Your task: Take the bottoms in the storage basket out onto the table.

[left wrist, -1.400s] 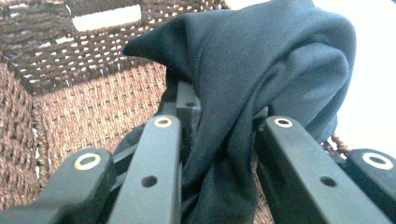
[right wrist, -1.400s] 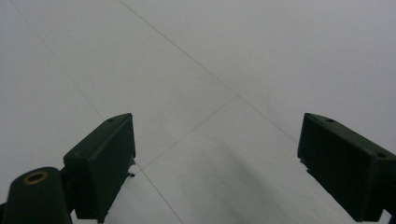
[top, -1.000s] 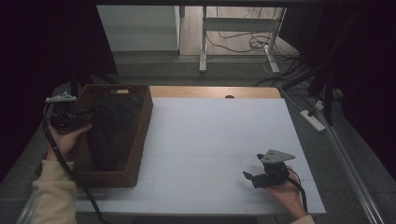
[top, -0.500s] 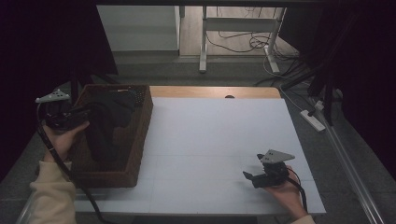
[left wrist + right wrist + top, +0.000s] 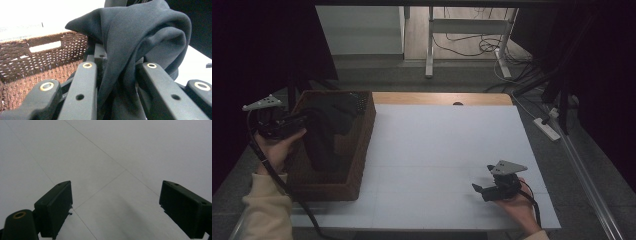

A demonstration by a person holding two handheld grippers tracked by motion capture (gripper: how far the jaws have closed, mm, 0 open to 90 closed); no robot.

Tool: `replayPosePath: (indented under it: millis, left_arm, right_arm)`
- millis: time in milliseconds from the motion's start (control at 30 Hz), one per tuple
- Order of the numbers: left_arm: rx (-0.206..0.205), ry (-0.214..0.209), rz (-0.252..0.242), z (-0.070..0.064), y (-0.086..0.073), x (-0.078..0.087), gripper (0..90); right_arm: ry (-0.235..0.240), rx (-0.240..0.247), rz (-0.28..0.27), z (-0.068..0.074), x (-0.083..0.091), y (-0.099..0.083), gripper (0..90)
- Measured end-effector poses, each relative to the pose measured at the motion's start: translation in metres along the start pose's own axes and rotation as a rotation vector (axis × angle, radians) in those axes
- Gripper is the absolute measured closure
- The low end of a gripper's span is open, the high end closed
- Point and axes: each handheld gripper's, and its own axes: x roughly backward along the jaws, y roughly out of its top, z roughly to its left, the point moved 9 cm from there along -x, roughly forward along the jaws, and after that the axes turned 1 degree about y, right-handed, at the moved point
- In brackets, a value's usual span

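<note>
Black cloth [image 5: 140, 42] clamped in left gripper [image 5: 117, 75] above wicker basket [image 5: 37, 65].

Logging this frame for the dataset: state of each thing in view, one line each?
left tongs: shut on the black cloth, at the basket's left side
black cloth: pinched, bunched, lifted partly out of the basket
wicker basket: upright on the table's left edge, cloth hanging into it
right tongs: open, holding nothing, low over the white table
</note>
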Motion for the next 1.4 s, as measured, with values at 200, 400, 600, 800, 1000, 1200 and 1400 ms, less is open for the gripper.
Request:
replayPosePath:
  millis: [200,400,600,800,1000,1200,1400]
  left_arm:
    - [0.000,-0.005,-0.019,-0.003,0.003,0.002,75.2]
    - [-0.002,-0.021,-0.044,-0.007,0.007,0.006,75.2]
    - [-0.009,-0.040,-0.067,-0.015,0.011,0.008,75.2]
    - [-0.017,-0.050,-0.077,-0.020,0.014,0.010,75.2]
    - [-0.017,-0.071,-0.106,-0.025,0.018,0.013,75.2]
    - [-0.023,-0.107,-0.120,-0.034,0.020,0.011,75.2]
    - [-0.028,-0.141,-0.141,-0.048,0.027,0.010,75.2]
  right_arm:
    - [-0.003,0.001,0.001,0.000,0.000,0.000,11.6]
    - [-0.003,0.001,-0.002,0.000,0.000,0.000,11.5]
    - [-0.003,0.000,-0.003,0.000,0.001,0.000,11.6]
    - [-0.002,0.000,-0.003,0.000,0.001,0.000,11.6]
    - [-0.002,-0.002,-0.002,0.000,0.001,0.000,11.6]
    - [0.000,-0.002,0.000,0.000,0.001,0.000,11.6]
    - [0.004,-0.012,-0.005,0.000,0.001,0.000,11.7]
